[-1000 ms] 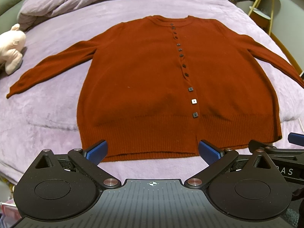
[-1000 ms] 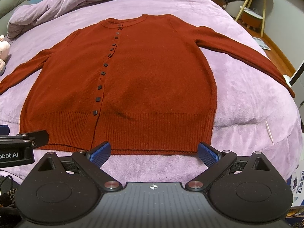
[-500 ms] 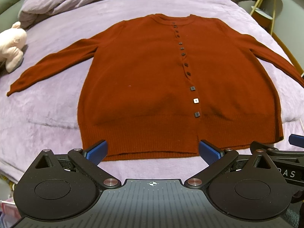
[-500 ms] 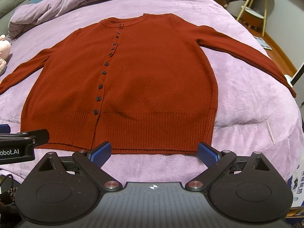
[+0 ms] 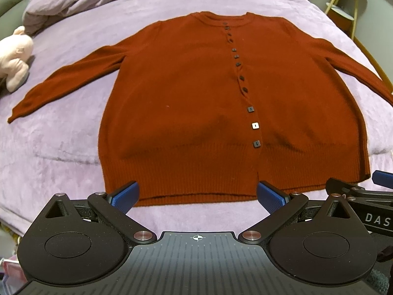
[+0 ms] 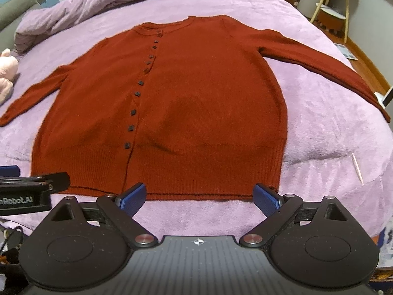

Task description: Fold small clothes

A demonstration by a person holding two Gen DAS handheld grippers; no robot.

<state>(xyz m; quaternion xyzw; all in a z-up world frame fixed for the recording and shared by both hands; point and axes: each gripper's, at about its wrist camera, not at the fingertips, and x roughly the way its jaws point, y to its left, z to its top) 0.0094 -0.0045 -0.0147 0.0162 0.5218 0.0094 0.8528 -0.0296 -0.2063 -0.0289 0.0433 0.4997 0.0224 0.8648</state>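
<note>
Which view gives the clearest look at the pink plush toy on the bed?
The left wrist view: the pink plush toy lies nearly whole at the frame's left edge, beyond the cardigan sleeve. In the right wrist view the toy is cut off by the edge, only partly seen.

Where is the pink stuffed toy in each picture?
Left wrist view: the pink stuffed toy lies on the purple bed at the far left edge, beyond the cardigan's sleeve cuff.
Right wrist view: the toy shows only partly, cut off by the left edge.
Shared landmark: the red cardigan, spread flat with its dark buttons.
</note>
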